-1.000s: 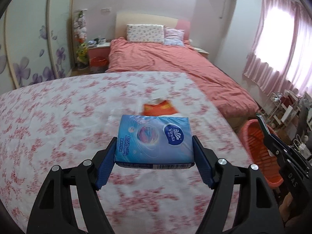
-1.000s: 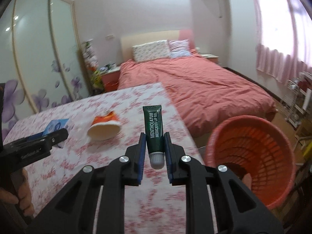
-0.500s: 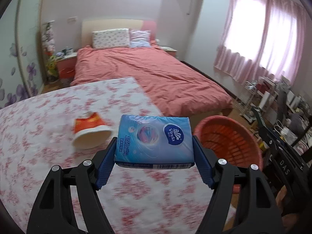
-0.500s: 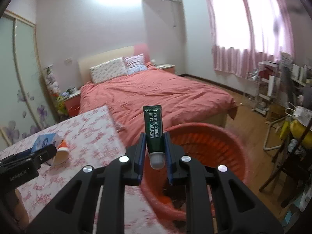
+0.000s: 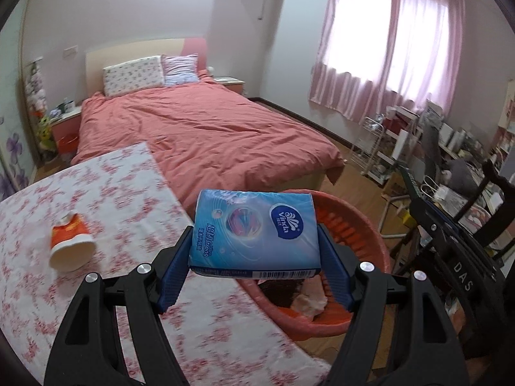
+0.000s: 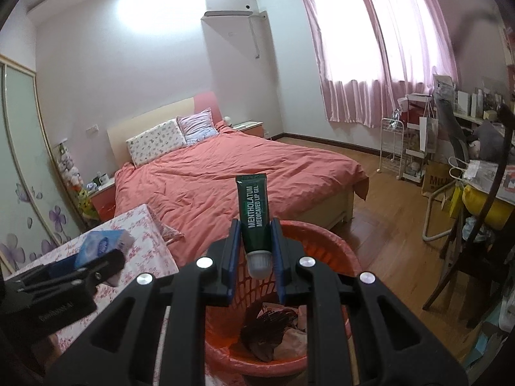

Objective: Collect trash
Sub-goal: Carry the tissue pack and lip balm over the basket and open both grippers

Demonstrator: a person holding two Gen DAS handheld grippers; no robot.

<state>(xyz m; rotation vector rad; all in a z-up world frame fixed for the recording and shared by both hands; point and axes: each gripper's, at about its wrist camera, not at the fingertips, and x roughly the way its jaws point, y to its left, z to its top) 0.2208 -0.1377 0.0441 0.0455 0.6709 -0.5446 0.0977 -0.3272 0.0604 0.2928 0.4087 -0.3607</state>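
Observation:
My left gripper (image 5: 254,265) is shut on a blue tissue pack (image 5: 254,230), held over the table's right edge beside the orange basket (image 5: 360,225). In the right wrist view my right gripper (image 6: 256,257) is shut on a dark green lip gel tube (image 6: 254,206), cap toward me, directly above the orange basket (image 6: 338,251), which holds crumpled paper and dark scraps. The left gripper (image 6: 96,267) with the blue pack (image 6: 99,246) shows at the lower left of that view. A torn orange paper cup (image 5: 69,244) lies on its side on the floral tablecloth (image 5: 128,193).
A bed with a coral duvet (image 5: 206,135) stands beyond the table. A white wire rack (image 6: 396,151), a cluttered desk and a dark chair (image 6: 466,257) fill the right side. Wooden floor (image 6: 386,212) lies between the bed and the desk.
Both grippers have swung to the right with their loads, from over the table to the orange basket. The paper cup has slid to the left of the left wrist view.

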